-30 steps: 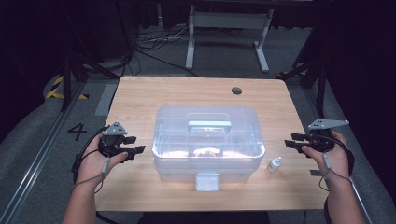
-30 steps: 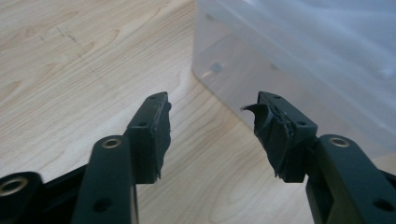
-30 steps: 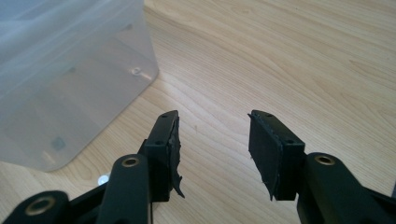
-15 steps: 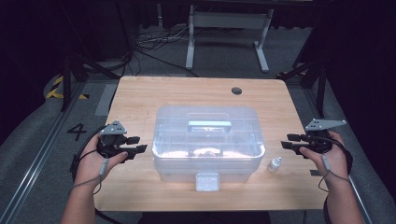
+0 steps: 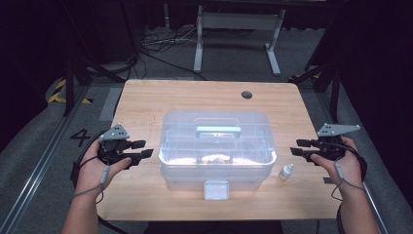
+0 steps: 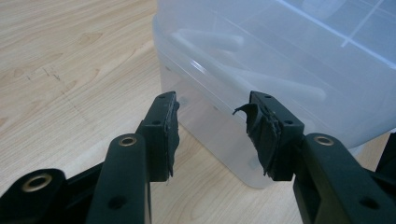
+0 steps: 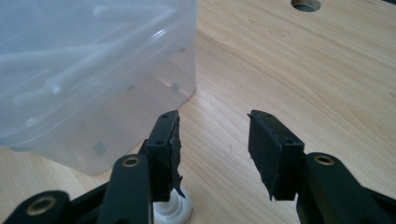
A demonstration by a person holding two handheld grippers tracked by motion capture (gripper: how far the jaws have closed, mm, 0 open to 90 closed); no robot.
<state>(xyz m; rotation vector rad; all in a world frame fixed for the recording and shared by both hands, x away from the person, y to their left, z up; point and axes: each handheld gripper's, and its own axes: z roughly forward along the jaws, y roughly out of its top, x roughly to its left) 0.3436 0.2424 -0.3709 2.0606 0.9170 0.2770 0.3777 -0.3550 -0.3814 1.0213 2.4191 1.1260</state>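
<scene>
Box: a clear plastic box (image 5: 217, 146) with a lid stands in the middle of the wooden surface (image 5: 160, 100), with a pale handle (image 5: 218, 130) on top and a latch tab (image 5: 216, 189) on its near wall.
Left tool: the left tool (image 5: 142, 149) is held in the person's left hand (image 5: 100, 163), just left of the box and apart from it; its jaws point right toward the box's left wall.
Left tool state: released; its jaws have just been closing a little, and nothing lies between them. In the left gripper view the tool (image 6: 212, 133) frames the box's corner (image 6: 219, 135) farther off, and one pad's rubber is torn and curling.
Right tool: the right tool (image 5: 299, 147) sits in the right hand (image 5: 341, 161), to the right of the box and clear of it.
Right tool state: released, jaws apart with bare wood between them in the right gripper view (image 7: 212, 149).
Bottle: a small white dropper bottle (image 5: 287, 171) stands near the box's near-right corner, between the box and the right tool.
Hole: a round hole (image 5: 247, 94) lies in the far part of the surface.
</scene>
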